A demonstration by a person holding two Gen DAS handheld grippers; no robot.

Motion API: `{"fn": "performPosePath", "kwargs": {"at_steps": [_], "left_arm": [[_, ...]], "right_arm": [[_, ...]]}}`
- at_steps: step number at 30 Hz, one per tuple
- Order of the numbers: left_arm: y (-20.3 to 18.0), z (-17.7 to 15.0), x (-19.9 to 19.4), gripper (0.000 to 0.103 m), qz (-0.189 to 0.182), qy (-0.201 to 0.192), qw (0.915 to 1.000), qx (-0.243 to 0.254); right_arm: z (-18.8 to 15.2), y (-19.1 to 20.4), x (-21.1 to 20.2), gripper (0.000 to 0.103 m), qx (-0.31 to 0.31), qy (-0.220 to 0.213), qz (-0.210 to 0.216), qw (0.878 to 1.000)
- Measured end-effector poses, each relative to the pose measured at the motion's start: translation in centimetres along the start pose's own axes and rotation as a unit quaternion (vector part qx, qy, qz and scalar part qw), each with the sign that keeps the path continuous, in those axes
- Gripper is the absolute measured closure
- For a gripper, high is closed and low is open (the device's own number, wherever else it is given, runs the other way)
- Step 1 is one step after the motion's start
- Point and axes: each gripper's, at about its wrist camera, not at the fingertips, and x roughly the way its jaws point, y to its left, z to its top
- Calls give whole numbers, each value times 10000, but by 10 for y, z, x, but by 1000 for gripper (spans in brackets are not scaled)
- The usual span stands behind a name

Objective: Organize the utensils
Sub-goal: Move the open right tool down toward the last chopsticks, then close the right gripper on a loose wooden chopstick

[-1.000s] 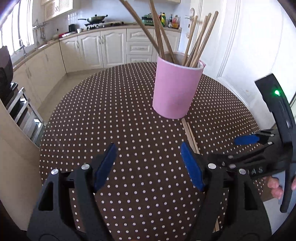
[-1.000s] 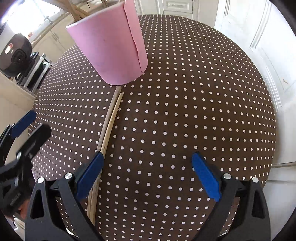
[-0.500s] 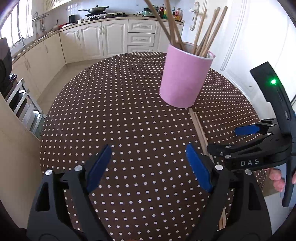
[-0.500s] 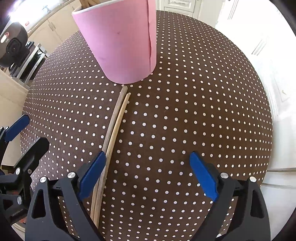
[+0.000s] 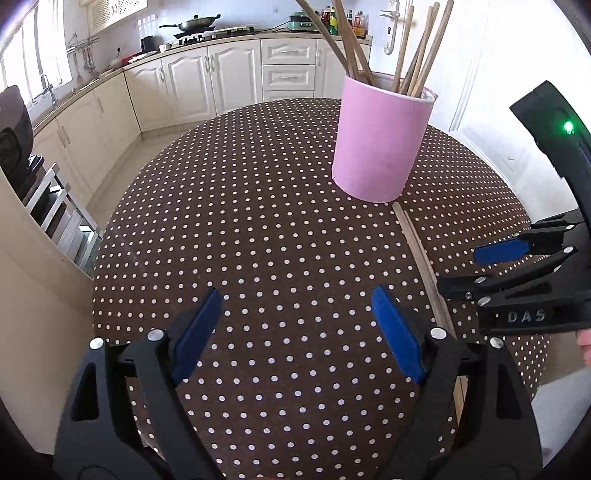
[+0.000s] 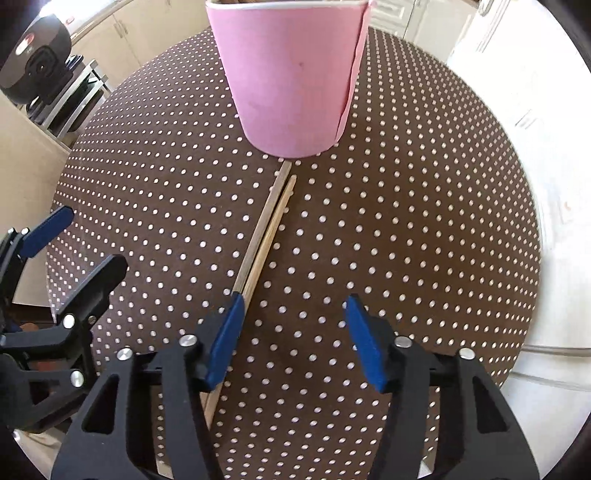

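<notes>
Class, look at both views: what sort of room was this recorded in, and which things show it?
Most likely a home kitchen: cream cabinets under a counter, a wok on the hob, and a sink tap by the window.

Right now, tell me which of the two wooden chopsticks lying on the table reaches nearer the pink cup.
The left, flatter chopstick: its tip almost meets the pink cup, while the rounder chopstick beside it stops shorter.

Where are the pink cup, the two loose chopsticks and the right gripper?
pink cup (image 6: 291,81): right wrist view, front wall.
loose chopsticks (image 6: 266,232): right wrist view, middle of the pair.
right gripper (image 6: 291,339): right wrist view, midway between fingertips.
</notes>
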Motion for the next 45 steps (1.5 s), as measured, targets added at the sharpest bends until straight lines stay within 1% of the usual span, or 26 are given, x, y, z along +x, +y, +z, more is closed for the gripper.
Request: {"fn": "performPosePath", "kwargs": {"at_steps": [3, 5, 8, 11, 12, 13, 15, 17, 19, 21, 24, 28, 31, 32, 33, 35, 37, 42, 44, 45], "left_arm": [[3, 0, 1, 20, -13, 12, 10000, -61], [4, -1, 1, 20, -33, 46, 9999, -91], [4, -1, 1, 20, -39, 55, 9999, -96], [4, -2, -1, 20, -51, 21, 9999, -87], [3, -2, -1, 20, -53, 22, 9999, -85], [3, -2, -1, 20, -53, 30, 9999, -81], [1, -1, -1, 20, -62, 44, 9999, -76], [-2, 0, -1, 20, -105, 67, 9999, -58], [-6, 1, 0, 20, -131, 121, 9998, -38], [-11, 3, 2, 20, -190, 201, 9996, -2], [-18, 5, 6, 20, -260, 291, 9992, 23], [-28, 7, 12, 20, -322, 375, 9988, 32], [-32, 9, 17, 20, -472, 507, 9976, -73], [-35, 10, 19, 20, -495, 586, 9970, -100], [-37, 9, 21, 20, -506, 641, 9966, -105], [-44, 9, 25, 20, -556, 779, 9954, -77], [-51, 9, 29, 21, -666, 883, 9938, -87], [-68, 13, 40, 21, -693, 973, 9928, -41], [-74, 15, 43, 28, -611, 992, 9932, -39], [-80, 19, 46, 33, -548, 984, 9936, -36]], "right_arm": [[9, 1, 3, 54, 119, 110, 135, 9998], [15, 6, 9, 55, 150, 180, 122, 9996], [20, 24, 13, 59, -57, 163, -220, 9996], [23, 36, 14, 71, -105, 185, -201, 9996], [23, 39, 15, 80, -147, 189, -211, 9995], [24, 44, 16, 86, -208, 201, -230, 9993], [21, 56, 18, 89, -337, 207, -243, 9989], [21, 64, 20, 90, -482, 194, -231, 9984], [18, 69, 21, 92, -507, 205, -141, 9984], [14, 67, 22, 95, -453, 233, -66, 9987], [14, 49, 24, 98, -342, 268, 9, 9991], [12, 42, 22, 98, -329, 233, -85, 9992], [9, 30, 18, 98, -259, 253, -93, 9993], [7, 24, 17, 98, -240, 252, -101, 9993], [3, 9, 12, 98, -220, 246, -104, 9994], [1, 1, 12, 98, -159, 231, -126, 9995], [-3, -16, 12, 98, -103, 221, -97, 9997], [-5, -36, 11, 98, 0, 189, -7, 9998], [-5, -43, 10, 98, 35, 181, 23, 9998], [-5, -46, 11, 98, 33, 173, 30, 9998]]}}
